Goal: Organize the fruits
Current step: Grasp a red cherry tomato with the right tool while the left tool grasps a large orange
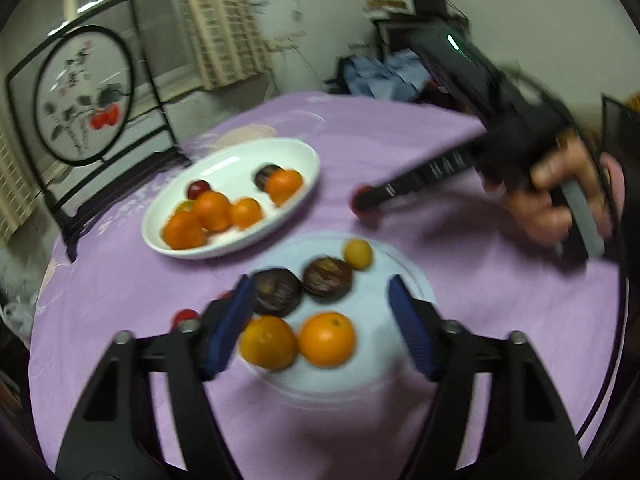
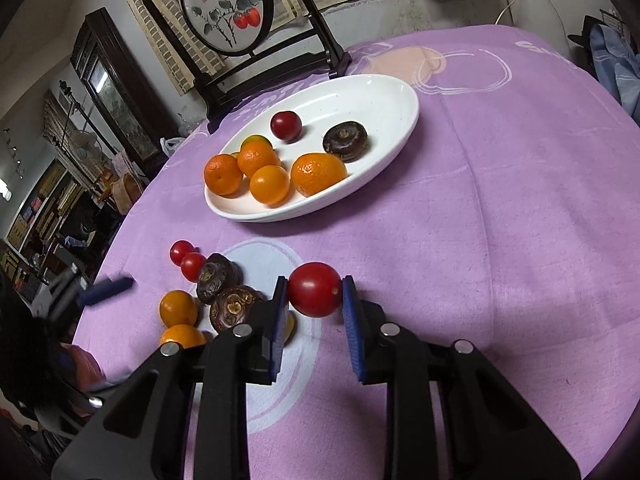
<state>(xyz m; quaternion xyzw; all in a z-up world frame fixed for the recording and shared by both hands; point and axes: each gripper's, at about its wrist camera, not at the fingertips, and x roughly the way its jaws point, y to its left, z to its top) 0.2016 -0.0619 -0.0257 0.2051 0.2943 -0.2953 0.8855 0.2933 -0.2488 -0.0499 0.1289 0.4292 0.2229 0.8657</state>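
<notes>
right wrist: tomato (image 2: 315, 295) crosswise between jaws

Both views are fisheye, bent hard at the rims with black corners. The left wrist view is smeared by motion: the oranges (image 1: 298, 342) between the fingers (image 1: 231, 330) and the bowl (image 1: 232, 200) beyond them look soft. The right wrist view is sharp. Indoor light is dim and even; soft shadows lie under the fingers (image 2: 279, 330), and a small glint sits on the tomato (image 2: 315, 289) between them.
</notes>
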